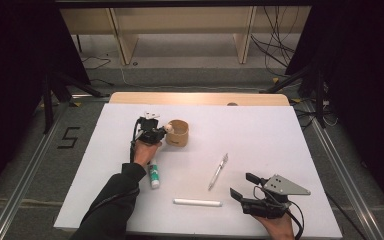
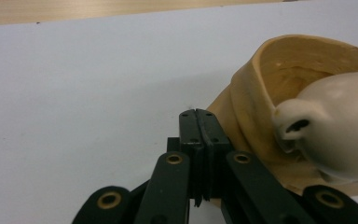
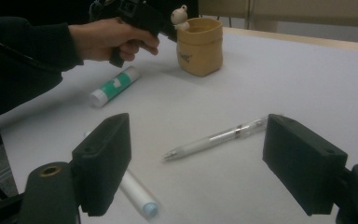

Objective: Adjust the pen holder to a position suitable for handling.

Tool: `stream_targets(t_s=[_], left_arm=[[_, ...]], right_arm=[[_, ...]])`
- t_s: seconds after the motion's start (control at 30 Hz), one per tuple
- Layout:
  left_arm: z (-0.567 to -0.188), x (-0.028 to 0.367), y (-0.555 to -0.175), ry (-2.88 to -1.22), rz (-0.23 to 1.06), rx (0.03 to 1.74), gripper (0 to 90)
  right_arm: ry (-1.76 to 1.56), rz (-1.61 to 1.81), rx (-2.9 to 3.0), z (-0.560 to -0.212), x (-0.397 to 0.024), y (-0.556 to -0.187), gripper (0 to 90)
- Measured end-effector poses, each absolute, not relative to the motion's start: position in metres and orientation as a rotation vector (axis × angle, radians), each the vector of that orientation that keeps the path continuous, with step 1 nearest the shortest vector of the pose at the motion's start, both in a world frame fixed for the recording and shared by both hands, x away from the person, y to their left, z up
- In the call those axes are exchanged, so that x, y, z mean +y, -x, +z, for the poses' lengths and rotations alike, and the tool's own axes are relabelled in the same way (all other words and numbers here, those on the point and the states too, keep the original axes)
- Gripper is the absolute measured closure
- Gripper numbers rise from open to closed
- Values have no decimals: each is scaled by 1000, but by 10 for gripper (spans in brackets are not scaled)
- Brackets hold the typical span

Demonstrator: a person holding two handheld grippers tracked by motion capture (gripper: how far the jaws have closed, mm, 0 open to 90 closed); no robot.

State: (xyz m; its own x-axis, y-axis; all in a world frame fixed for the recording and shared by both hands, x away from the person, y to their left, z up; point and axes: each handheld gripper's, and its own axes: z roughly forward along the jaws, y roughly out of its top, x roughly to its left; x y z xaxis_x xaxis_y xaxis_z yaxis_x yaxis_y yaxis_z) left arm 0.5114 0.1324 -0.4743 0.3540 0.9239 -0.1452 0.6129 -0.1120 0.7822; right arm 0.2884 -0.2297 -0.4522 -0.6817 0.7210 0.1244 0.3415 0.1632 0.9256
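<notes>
Dark curtains hang on both sides, with wooden shelving at twelve o'clock beyond the white counter [image 1: 260,125] I am working over. My left claw [image 1: 161,131] sits at about ten o'clock on the counter, clenched fully with nothing between its jaws; in the left gripper view they meet flat. It is right beside the tan cup [image 1: 178,133], near the little cream figure [image 2: 340,126] perched on the cup's rim.

My main worry is that cup. It looks soft and slumped, its rim folded in on one side, so I judge that a nudge from the closed claw could tip it or push it across the counter. The figure hangs on the rim and could drop inside or fall off if the rim is jogged. With the jaws shut I cannot grasp anything; they would have to open first, and opening this close could knock the cup.

My right claw [image 1: 245,186] rests at five o'clock, released and wide, holding nothing. A clear pen [image 1: 218,171] lies just ahead of it at its eleven o'clock, a white stick [image 1: 197,202] at nine o'clock from it, and a green-and-white glue stick [image 1: 153,175] lies near my left sleeve. A careless sweep could roll any of these away.

The cup is a warm tan, cylindrical, with small print on its side that I cannot read.
</notes>
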Motion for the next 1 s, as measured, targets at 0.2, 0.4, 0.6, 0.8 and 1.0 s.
stream_targets(t_s=[0.2,0.4,0.6,0.8,1.0], left_arm=[[-473,121,-511,-1849,472,1325,894],[-475,109,-511,-1884,465,1310,894],[-475,99,-512,-1894,457,1299,894],[-474,89,-512,-1907,450,1282,894],[-474,82,-512,-1909,446,1274,894]], right_arm=[[-1013,1524,2102,-452,-230,-288,244],[-1009,1521,2105,-452,-229,-288,244],[-1009,1521,2107,-452,-230,-288,245],[-1010,1523,2107,-452,-230,-288,245],[-1010,1524,2107,-453,-230,-288,245]])
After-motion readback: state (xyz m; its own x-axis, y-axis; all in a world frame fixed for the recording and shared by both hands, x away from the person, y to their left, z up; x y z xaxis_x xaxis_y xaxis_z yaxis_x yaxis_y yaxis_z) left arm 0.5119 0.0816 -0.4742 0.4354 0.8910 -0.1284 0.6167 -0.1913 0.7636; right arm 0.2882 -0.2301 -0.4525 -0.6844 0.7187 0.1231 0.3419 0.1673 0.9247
